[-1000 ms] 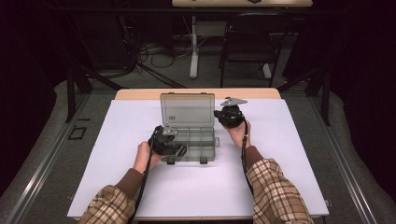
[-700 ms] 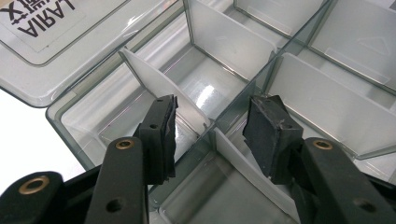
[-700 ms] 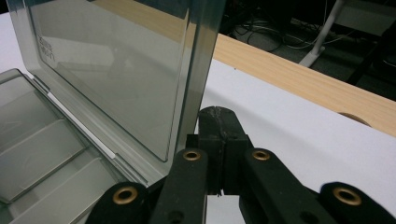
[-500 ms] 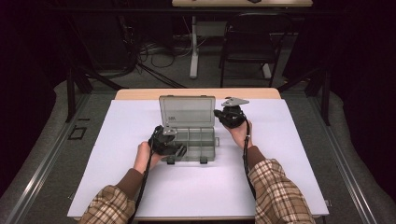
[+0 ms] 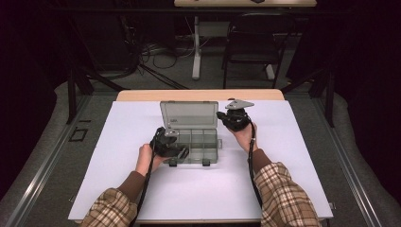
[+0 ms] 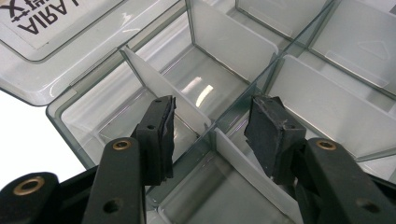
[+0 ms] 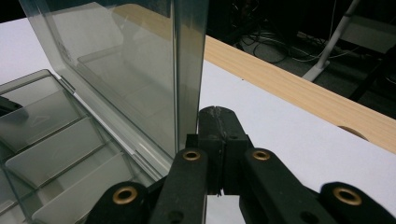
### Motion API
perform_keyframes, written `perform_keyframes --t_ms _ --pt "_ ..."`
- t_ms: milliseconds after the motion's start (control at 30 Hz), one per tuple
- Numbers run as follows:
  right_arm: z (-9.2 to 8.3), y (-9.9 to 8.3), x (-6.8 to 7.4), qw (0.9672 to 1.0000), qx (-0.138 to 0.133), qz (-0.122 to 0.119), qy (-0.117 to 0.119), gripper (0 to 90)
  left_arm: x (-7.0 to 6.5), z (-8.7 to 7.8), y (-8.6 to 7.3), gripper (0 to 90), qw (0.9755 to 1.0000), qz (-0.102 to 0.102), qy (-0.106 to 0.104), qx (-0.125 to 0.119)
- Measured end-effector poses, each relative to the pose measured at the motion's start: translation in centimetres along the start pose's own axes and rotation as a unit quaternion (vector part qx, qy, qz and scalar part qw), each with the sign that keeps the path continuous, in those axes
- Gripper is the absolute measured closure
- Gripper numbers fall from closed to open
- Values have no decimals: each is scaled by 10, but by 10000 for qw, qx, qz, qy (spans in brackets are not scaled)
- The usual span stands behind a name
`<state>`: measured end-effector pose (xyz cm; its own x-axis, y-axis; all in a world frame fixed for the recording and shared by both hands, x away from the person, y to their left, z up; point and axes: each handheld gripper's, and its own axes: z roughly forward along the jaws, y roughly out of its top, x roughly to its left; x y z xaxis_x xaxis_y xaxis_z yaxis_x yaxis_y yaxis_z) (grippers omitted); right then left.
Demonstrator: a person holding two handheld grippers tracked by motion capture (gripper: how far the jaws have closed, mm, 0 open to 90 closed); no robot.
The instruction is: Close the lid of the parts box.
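- High view: your organizer box (image 5: 191, 142) sits mid-table on the white sheet (image 5: 118, 142), its lid (image 5: 189, 114) standing upright at the far edge. Your left gripper (image 5: 178, 152) is over the box's near-left corner, and your right gripper (image 5: 222, 116) is at the lid's right edge. Opening looks done; what is left seems to be work on the dividers inside, though I can only judge that from where your left tool points.
- High view, limits: the compartments look empty from here, but they are small and the plastic is see-through, so tiny contents could escape notice. Whether the right tool touches the lid cannot be settled from this height.
- Left gripper view: your left tool's jaws stand partly apart, holding nothing, and they straddle the spot where a white divider (image 6: 163, 88) meets the box's inner walls. The pads (image 6: 271, 130) press on nothing yet. The lid's label is cut off at the top left, so its text is unreadable in full.
- Right gripper view: your right tool's jaws are pressed together with nothing between them, sitting just beside the lid's upright edge (image 7: 189, 70), apparently propping it from outside. Actual contact is hard to confirm, since the jaw tips are partly hidden behind the lid edge. The wooden table edge (image 7: 289, 88) runs behind.
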<state>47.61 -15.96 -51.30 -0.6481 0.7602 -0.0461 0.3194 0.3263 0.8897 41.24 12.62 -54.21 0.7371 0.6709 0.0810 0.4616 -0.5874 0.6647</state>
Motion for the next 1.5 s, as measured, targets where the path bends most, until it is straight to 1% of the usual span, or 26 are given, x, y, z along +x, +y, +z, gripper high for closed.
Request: perform_keyframes --t_ms 133,233,300,400,467,500,600,633,733,833,867,900,933,967,1000,1033,1067,1100,1133,1167,1233,1267,1300,1333,1400,1500 --pt "-2 0 1 10000 10 -32 29 900 0 0 0 503 10000 7 -12 -19" --pt "-3 0 1 10000 2 -46 28 900 0 -1 0 472 10000 87 -12 -31" --pt "-3 0 2 10000 -11 -38 37 900 -1 -2 1 388 9998 174 37 -5" --pt "-4 0 2 10000 -5 -70 50 900 -1 -8 3 269 9997 210 59 -136" --pt "-4 0 3 10000 -23 -75 55 900 -2 -15 5 170 9994 255 87 -232" --pt "-4 0 3 10000 -8 -72 61 900 -2 -19 7 141 9992 250 99 -289" --pt "-4 0 3 10000 -13 -73 63 900 -1 -33 11 28 9983 198 281 -469" --pt "-5 0 3 9999 -15 -73 68 900 0 -39 12 0 9976 202 379 -534" --pt "-5 -1 3 9999 -28 -70 79 900 4 -56 14 0 9945 169 691 -771" --pt "-5 -1 4 9999 -29 -87 70 900 16 -69 17 0 9906 -28 993 -940" --pt "-5 -1 4 9999 -19 -85 78 900 20 -72 19 0 9889 -132 1105 -981" --pt "-5 -1 4 9999 -25 -90 69 900 24 -73 20 5 9877 -214 1168 -1021" --pt "-5 -1 4 9999 -25 -98 68 900 27 -74 22 50 9869 -246 1181 -1071" --pt "-5 -1 4 9999 -22 -94 71 900 30 -74 23 129 9859 -295 1215 -1116" --pt "-5 -1 4 9999 -18 -96 70 900 32 -74 25 183 9852 -316 1263 -1117" --pt "-5 -1 4 9999 -35 -99 67 900 34 -73 26 207 9846 -327 1260 -1167" --pt "-5 -1 4 9999 -34 -103 66 900 35 -72 26 269 9835 -316 1315 -1199" --pt "-5 -1 4 9999 -38 -100 66 900 36 -70 27 302 9822 -307 1391 -1228" --pt "-5 -2 5 9999 -20 -87 70 900 38 -69 27 322 9818 -304 1382 -1266" --pt "-5 -2 5 9999 -2 -85 72 899 40 -68 27 381 9818 -303 1350 -1299" --pt "-5 -3 5 9999 -14 -101 74 899 43 -67 27 446 9811 -370 1315 -1370" --pt "-5 -3 5 9999 -45 -114 66 899 45 -67 27 501 9814 -395 1261 -1390" --pt "-5 -4 6 9999 -44 -121 63 899 45 -67 26 532 9802 -423 1295 -1434" --pt "-6 -4 6 9999 -22 -118 72 898 46 -67 26 555 9793 -428 1305 -1484" --pt "-6 -5 6 9999 -21 -138 85 898 46 -67 27 596 9789 -392 1299 -1531" --pt "-7 -5 7 9998 -31 -153 80 895 45 -68 27 660 9792 -353 1201 -1599"
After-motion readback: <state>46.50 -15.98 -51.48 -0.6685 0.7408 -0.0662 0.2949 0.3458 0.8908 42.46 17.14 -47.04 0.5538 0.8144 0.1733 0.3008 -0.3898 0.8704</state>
